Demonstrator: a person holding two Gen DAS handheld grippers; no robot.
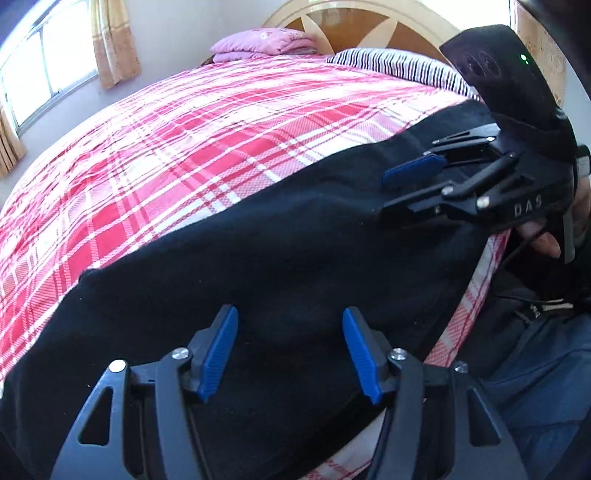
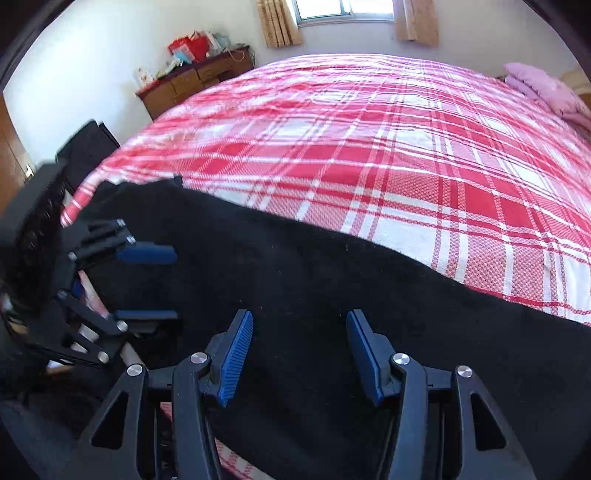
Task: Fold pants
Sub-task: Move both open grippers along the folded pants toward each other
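Black pants (image 1: 258, 258) lie flat along the near edge of a bed with a red plaid sheet (image 1: 184, 147). My left gripper (image 1: 290, 354) hovers over the pants with its blue pads wide apart and nothing pinched. In the left wrist view my right gripper (image 1: 399, 192) is at the right end of the pants, jaws apart, with a hand (image 1: 543, 236) holding it. In the right wrist view my right gripper (image 2: 299, 358) stands open above the black pants (image 2: 332, 295). My left gripper (image 2: 162, 284) shows at the left end, pads apart.
A pink folded blanket (image 1: 262, 42) and a striped pillow (image 1: 399, 66) lie by the wooden headboard (image 1: 354, 22). Beyond the plaid sheet (image 2: 369, 147) stands a cluttered wooden dresser (image 2: 192, 81). Curtained windows (image 2: 343, 7) line the walls.
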